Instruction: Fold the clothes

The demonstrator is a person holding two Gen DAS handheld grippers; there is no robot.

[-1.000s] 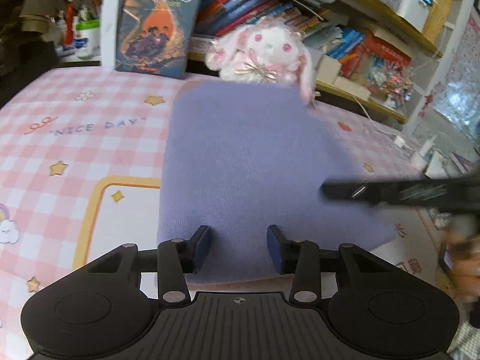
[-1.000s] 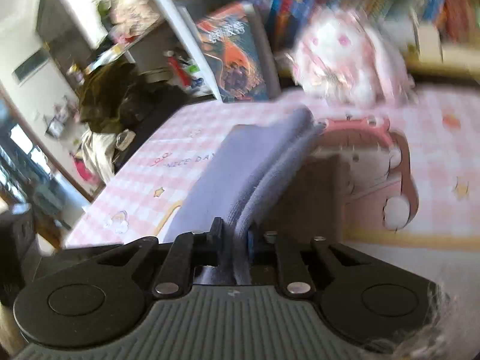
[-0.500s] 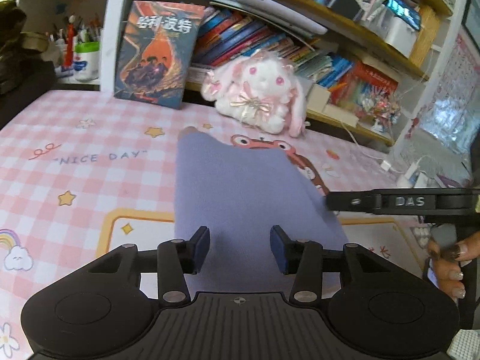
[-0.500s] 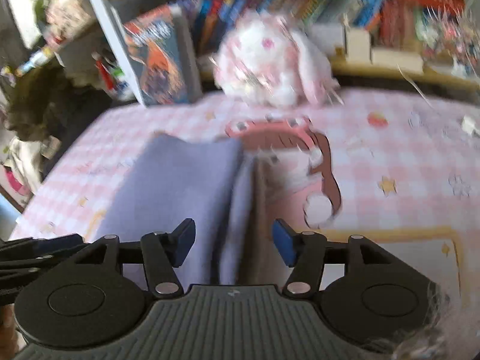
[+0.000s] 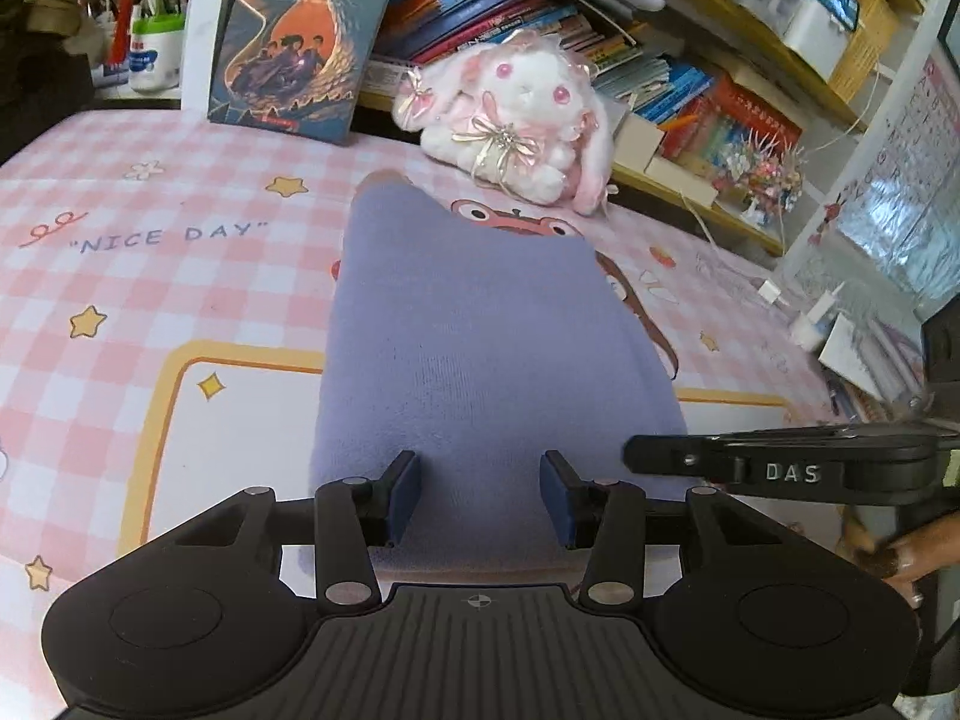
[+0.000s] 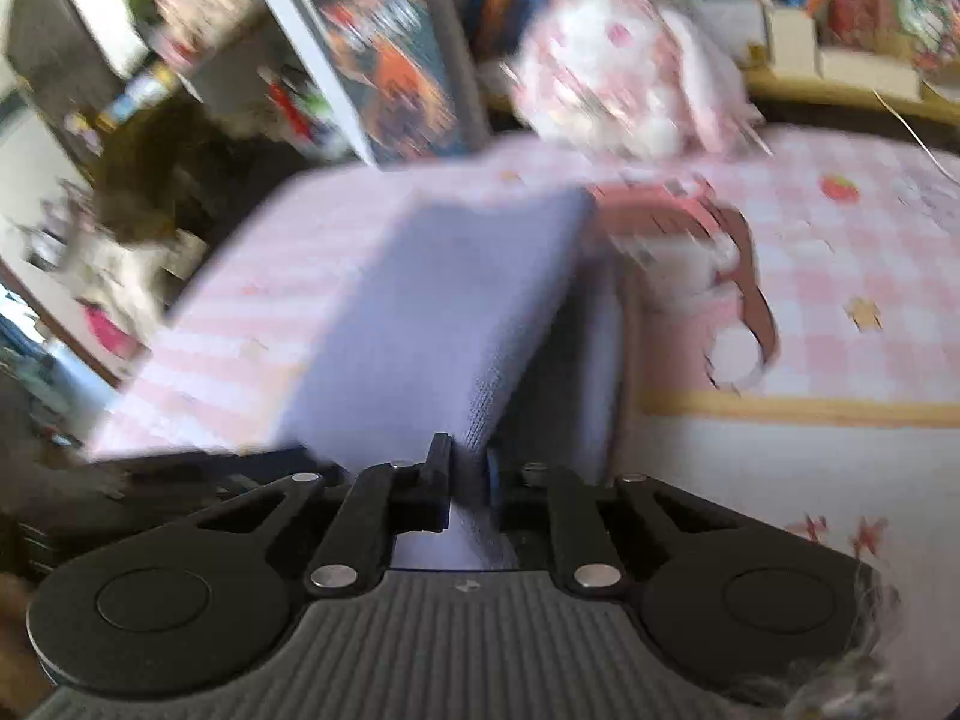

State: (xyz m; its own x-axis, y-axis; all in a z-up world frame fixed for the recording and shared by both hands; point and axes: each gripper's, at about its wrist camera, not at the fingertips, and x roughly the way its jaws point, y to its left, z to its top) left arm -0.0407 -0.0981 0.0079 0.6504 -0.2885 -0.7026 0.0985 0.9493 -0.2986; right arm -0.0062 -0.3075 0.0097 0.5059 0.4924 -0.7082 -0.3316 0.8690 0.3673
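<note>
Lilac knit garment (image 5: pixel 480 348) lies folded, short of plush rabbit (image 5: pixel 516 114). Soft, limp; grip at layered edge. Right gripper (image 6: pixel 471 471) fingers clamp edge; left gripper (image 5: pixel 477 495) fingers wide.

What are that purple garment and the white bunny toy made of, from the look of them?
The purple garment looks like a soft, matte knit, perhaps cotton jersey: fine ribbed loops show at the edge pinched by the right gripper. The bunny toy looks like fluffy plush, probably synthetic, with shiny ribbon bows.
</note>
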